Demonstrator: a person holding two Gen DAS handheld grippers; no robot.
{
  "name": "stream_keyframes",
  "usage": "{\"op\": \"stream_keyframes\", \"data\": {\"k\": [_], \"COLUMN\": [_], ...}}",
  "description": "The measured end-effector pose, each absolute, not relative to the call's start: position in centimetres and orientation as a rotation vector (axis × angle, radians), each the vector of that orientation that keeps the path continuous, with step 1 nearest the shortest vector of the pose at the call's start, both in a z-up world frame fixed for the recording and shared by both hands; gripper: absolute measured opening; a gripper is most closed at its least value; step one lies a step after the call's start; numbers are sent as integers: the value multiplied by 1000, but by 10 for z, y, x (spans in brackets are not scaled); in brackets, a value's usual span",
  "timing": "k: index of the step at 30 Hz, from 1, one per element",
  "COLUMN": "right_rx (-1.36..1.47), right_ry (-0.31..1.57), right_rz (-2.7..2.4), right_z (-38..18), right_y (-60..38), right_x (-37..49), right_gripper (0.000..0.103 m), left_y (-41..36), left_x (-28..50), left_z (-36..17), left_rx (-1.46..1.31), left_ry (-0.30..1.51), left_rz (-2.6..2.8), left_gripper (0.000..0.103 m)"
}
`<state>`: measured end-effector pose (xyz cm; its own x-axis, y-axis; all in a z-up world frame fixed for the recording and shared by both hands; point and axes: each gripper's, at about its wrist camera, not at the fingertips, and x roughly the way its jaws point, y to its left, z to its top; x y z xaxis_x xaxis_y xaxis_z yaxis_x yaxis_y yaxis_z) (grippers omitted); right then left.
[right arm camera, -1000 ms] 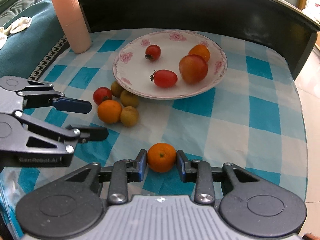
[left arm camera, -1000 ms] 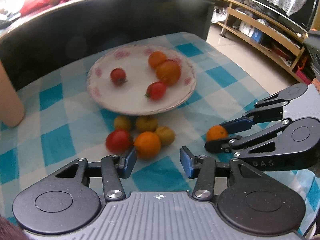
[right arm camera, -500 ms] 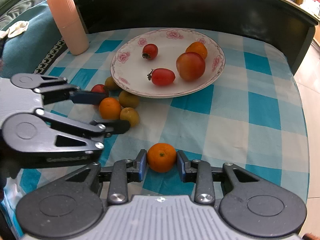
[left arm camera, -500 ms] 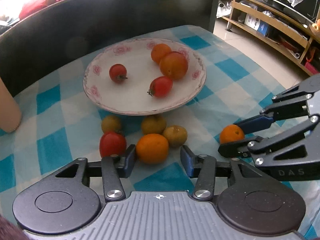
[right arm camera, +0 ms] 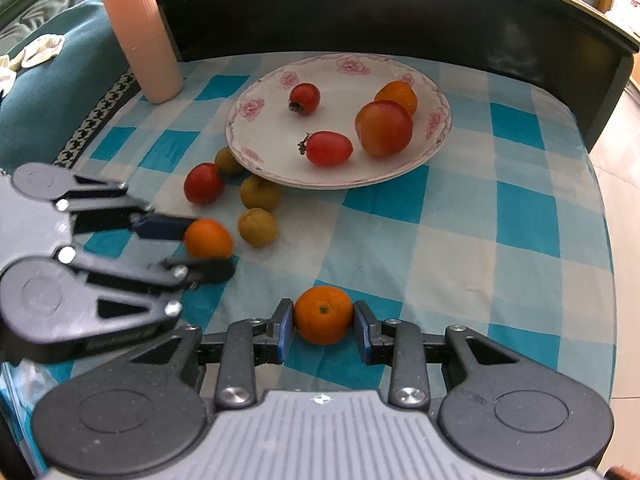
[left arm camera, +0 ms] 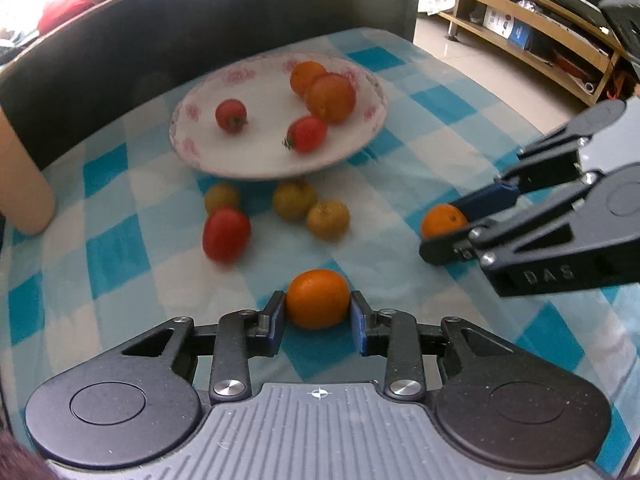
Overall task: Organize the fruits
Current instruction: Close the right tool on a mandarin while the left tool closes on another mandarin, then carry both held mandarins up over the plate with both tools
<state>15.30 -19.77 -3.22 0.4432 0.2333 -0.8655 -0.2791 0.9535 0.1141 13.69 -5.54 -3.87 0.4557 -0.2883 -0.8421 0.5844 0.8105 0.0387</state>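
Note:
My left gripper (left arm camera: 318,312) is shut on an orange (left arm camera: 318,298), which also shows in the right wrist view (right arm camera: 208,239). My right gripper (right arm camera: 323,320) is shut on a second orange (right arm camera: 323,314), seen from the left wrist too (left arm camera: 443,221). A white floral plate (right arm camera: 264,136) holds two small tomatoes (right arm camera: 327,148), an orange and a larger red-orange fruit (right arm camera: 383,128). In front of the plate on the cloth lie a red tomato (right arm camera: 203,183) and three small yellow-green fruits (right arm camera: 257,227).
A pink cup (right arm camera: 142,36) stands at the back left of the blue checked tablecloth (right arm camera: 460,240). A dark raised rim (right arm camera: 360,4) curves behind the plate. The table edge drops to the floor on the right (right arm camera: 620,184).
My left gripper has closed on the orange from the fruit cluster and drawn it back from the other fruits. The right gripper keeps its hold on the second orange.

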Motion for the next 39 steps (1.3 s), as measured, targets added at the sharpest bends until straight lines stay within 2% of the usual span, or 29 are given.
{"op": "stream_keyframes", "data": {"k": [9, 12, 15, 19, 21, 23, 30, 37, 39], "right_rx": [-91, -89, -98, -139, -155, -166, -179, -203, -200], "right_ry": [1070, 1071, 1066, 1044, 1039, 1033, 1029, 1052, 1051], "right_rz": [341, 349, 356, 365, 360, 356, 355, 374, 368], "right_z": [-33, -33, -33, -33, -33, -34, -33, -35, -35], "right_y": [-192, -193, -193, -191, -189, -188, -183, -172, -173], "right_x": [142, 142, 141, 136, 133, 131, 127, 125, 123], "right_gripper": [47, 47, 47, 47, 47, 47, 46, 46, 46], "left_y": [-56, -55, -51, -53, -54, -54, -53, -52, -52], "left_x": [128, 129, 130, 129, 128, 127, 119, 120, 122], "left_z": [-40, -41, -42, -41, -41, -41, -38, -38, -39], "left_rx": [334, 337, 337, 356, 356, 362, 391, 376, 370], "left_ry": [950, 949, 941, 931, 933, 936, 950, 962, 965], "left_rz": [-532, -519, -524, -531, -551, -560, -580, -575, -561], "left_gripper": [45, 55, 58, 56, 47, 44, 43, 45, 53]}}
